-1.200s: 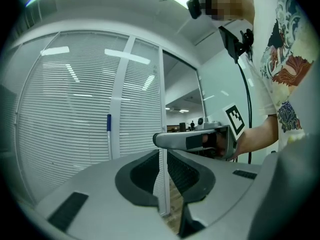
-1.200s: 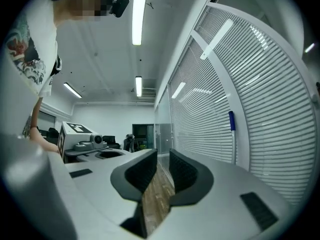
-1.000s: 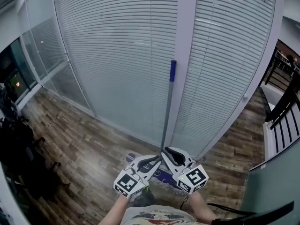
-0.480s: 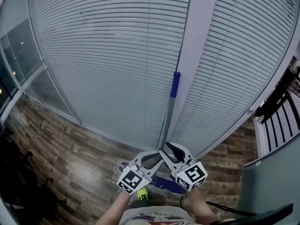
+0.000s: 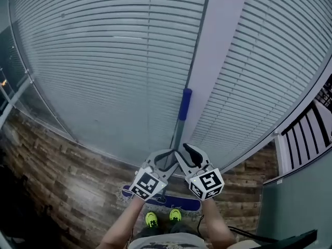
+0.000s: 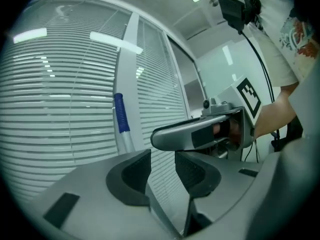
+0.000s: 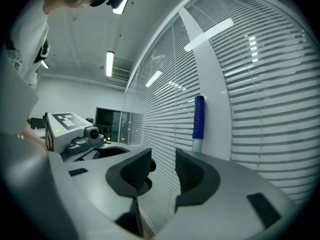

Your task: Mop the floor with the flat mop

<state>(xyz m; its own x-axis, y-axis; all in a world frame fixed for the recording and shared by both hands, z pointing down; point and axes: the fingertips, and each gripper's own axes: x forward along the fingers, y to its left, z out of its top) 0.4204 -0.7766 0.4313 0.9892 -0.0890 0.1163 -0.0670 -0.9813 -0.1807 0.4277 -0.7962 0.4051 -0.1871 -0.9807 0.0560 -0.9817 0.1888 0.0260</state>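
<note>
Left tool (image 6: 162, 166): jaws are standing spread, having just been opening. The pads are pressing on nothing; the grey shaft (image 6: 128, 143) is running down behind the finger at picture left and seems to show again low in the gap.
Right tool (image 7: 163, 166): jaws are likewise standing apart after just opening. The shaft is passing behind the finger at picture right, and the pads are staying clear of it.
Flat mop (image 5: 175, 139): standing near upright at centre frame in the head view, rising from where the two tools are meeting.
Blue grip (image 5: 185, 104): capping the shaft above both tools, in front of the white pillar (image 5: 218, 51).
Mop head (image 5: 181, 203): lying flat on the wooden floor (image 5: 62, 160), lower centre, just above the yellow-green shoes (image 5: 151, 220).
Background: slatted blinds (image 5: 104, 61) are filling the upper frame.
</note>
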